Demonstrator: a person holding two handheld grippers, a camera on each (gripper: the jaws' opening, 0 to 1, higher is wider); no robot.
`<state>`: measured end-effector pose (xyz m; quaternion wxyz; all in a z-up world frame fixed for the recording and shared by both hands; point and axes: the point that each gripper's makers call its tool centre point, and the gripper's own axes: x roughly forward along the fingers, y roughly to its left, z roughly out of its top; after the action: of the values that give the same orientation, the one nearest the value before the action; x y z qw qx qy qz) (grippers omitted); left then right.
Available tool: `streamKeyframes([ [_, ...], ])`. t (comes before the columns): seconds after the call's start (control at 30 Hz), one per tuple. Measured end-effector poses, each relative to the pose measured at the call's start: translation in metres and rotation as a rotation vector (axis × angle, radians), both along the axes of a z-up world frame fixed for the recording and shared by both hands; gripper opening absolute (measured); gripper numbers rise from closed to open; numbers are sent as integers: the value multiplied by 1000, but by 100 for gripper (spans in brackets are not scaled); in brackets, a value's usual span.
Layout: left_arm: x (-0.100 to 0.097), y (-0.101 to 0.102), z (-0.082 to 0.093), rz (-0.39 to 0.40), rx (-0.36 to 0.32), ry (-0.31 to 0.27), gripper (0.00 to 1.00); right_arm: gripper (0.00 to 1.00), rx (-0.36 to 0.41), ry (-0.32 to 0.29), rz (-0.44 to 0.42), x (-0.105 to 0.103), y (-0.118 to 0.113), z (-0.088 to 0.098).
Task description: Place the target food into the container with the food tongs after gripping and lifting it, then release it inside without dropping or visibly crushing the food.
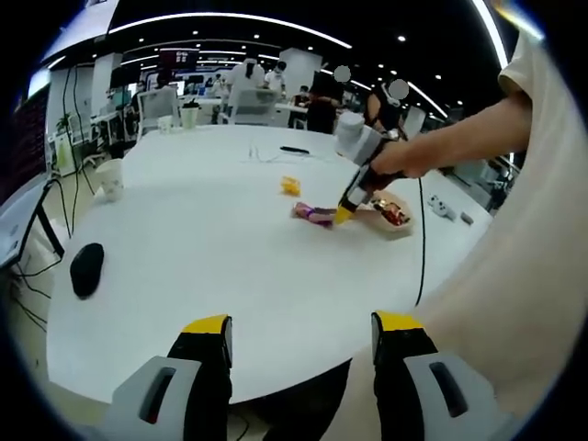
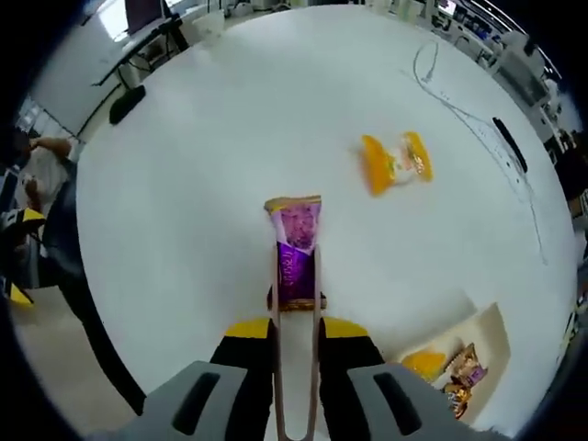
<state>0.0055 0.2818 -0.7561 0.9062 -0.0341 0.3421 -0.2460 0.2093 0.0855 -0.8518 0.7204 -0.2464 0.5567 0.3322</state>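
White bench (image 1: 230,276) spans the left gripper view; the left gripper (image 1: 299,333) hovers at the bottom edge, fingers wide and bare. Right of centre, the right gripper (image 1: 346,213) meets a purple snack packet (image 1: 312,214) beside the container (image 1: 397,220).

Right gripper view: the right gripper (image 2: 297,323) squeezes food tongs (image 2: 296,367) around the purple snack packet (image 2: 297,253) mid-frame. An orange packet (image 2: 395,162) lies upper right, the container (image 2: 487,354) lower right.
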Motion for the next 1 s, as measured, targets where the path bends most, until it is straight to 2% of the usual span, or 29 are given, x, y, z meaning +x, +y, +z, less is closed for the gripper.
streamKeyframes([
  [0.1,0,0,1,0,1,-1,61,16,39,-18,-14,8,2,3],
  [0.27,-2,-1,0,-6,3,0,61,16,83,-21,-38,6,4,8],
  [0.43,-1,-6,-1,-20,1,0,61,16,134,-101,-56,5,7,32],
  [0.57,1,-17,-2,-47,-8,-3,61,16,157,-111,-66,1,3,39],
  [0.6,1,-22,-2,-60,-10,-4,61,16,159,-114,-71,-7,3,43],
  [0.7,4,-30,-1,-83,-15,-10,61,16,175,-112,-91,-4,-5,43],
  [1.0,10,-52,4,-168,-11,-32,61,16,202,-163,-163,-5,-42,66],
])
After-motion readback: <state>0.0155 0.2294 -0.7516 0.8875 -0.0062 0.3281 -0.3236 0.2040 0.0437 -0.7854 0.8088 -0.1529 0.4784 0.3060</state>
